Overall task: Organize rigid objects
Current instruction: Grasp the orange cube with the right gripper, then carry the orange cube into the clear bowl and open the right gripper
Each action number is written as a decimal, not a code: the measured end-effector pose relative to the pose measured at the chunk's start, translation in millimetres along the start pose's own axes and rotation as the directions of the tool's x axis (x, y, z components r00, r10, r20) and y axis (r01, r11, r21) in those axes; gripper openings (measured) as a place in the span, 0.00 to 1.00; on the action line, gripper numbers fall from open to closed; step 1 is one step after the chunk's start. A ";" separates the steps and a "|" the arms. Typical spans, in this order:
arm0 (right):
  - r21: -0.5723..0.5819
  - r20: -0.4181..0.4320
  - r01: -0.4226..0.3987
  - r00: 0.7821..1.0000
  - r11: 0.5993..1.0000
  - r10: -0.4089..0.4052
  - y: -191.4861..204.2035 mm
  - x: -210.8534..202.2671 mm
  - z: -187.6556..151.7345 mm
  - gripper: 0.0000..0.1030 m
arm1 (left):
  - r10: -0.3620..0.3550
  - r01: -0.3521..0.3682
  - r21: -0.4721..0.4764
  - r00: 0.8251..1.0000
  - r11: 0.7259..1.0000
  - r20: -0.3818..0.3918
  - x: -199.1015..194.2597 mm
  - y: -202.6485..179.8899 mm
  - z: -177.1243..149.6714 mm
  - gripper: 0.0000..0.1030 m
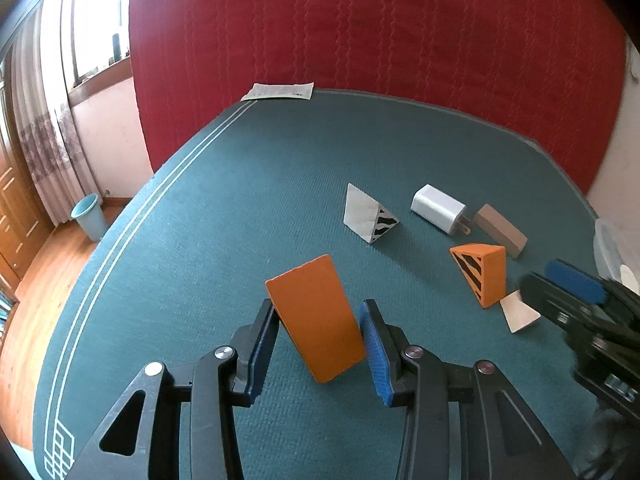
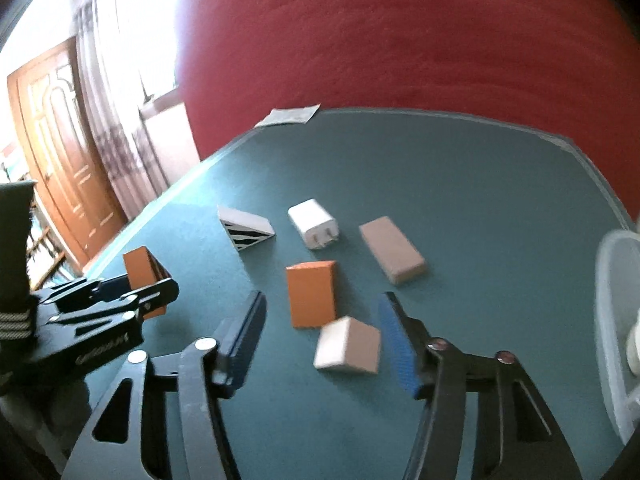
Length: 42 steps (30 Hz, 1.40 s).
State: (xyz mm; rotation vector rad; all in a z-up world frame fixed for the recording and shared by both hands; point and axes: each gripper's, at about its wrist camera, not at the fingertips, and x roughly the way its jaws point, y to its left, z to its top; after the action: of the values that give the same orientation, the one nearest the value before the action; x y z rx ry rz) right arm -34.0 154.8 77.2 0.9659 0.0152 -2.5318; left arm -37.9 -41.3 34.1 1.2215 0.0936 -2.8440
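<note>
Fingers of the left gripper (image 1: 320, 344) clamp an orange block (image 1: 316, 316) above the green cloth (image 1: 240, 200); the right gripper (image 2: 320, 340), spread apart, apparently nears a blurred white wedge (image 2: 347, 345). Next: close squarely around it. Red mattress (image 1: 380, 32) behind, door (image 2: 60, 152) at left.

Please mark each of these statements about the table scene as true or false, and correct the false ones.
1. The left gripper has an orange block between its fingers. True.
2. The right gripper is shut on the white charger. False: it is open, and the charger lies apart, farther back.
3. The small white wedge lies between the right gripper's open fingers. True.
4. The table cover is red. False: it is teal green.
5. The tan block lies beside the charger. True.
</note>
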 end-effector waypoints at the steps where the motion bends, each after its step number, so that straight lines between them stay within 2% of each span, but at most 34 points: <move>1: -0.004 -0.012 0.000 1.000 1.000 0.000 2.1 7.0 1.3 0.49 | -0.001 0.001 0.000 1.000 1.000 -0.004 1.1 0.6 -0.6 0.43; 3: -0.011 -0.029 0.005 1.000 1.000 -0.005 3.6 19.3 3.6 0.44 | -0.007 0.007 -0.001 1.000 1.000 -0.012 1.8 1.6 -2.4 0.43; 10: -0.018 -0.072 0.018 0.997 1.000 -0.019 4.5 51.3 14.1 0.39 | -0.017 0.017 0.000 0.999 1.000 -0.028 5.7 -1.3 -3.0 0.43; 12: -0.039 -0.085 0.026 0.996 0.999 -0.029 7.9 56.9 15.9 0.31 | -0.018 0.018 0.002 0.999 1.000 -0.031 7.3 -1.9 -2.5 0.43; 16: -0.039 -0.087 0.020 0.996 0.999 -0.024 7.1 56.4 13.7 0.31 | -0.017 0.017 0.002 0.999 1.000 -0.035 8.9 -2.8 -3.0 0.43; 24: -0.007 -0.045 0.002 0.999 1.000 -0.002 1.2 38.4 9.3 0.31 | -0.024 0.024 0.005 0.999 1.000 -0.036 9.5 -4.6 -4.5 0.43; 32: 0.052 0.048 -0.027 0.999 0.998 0.025 -11.0 -2.5 9.5 0.31 | -0.028 0.029 0.015 0.999 0.999 -0.042 14.2 -9.9 -4.1 0.43; 42: 0.122 0.084 0.025 0.996 0.992 -0.035 -50.2 -41.5 0.7 0.31 | -0.042 0.043 0.026 0.999 0.999 -0.025 6.7 -20.7 -4.2 0.43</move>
State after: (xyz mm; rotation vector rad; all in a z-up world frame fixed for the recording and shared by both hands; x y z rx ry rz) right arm -26.6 216.3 97.1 0.9067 -0.1516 -2.6251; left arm -40.8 -20.5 27.0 1.2750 0.0842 -2.8758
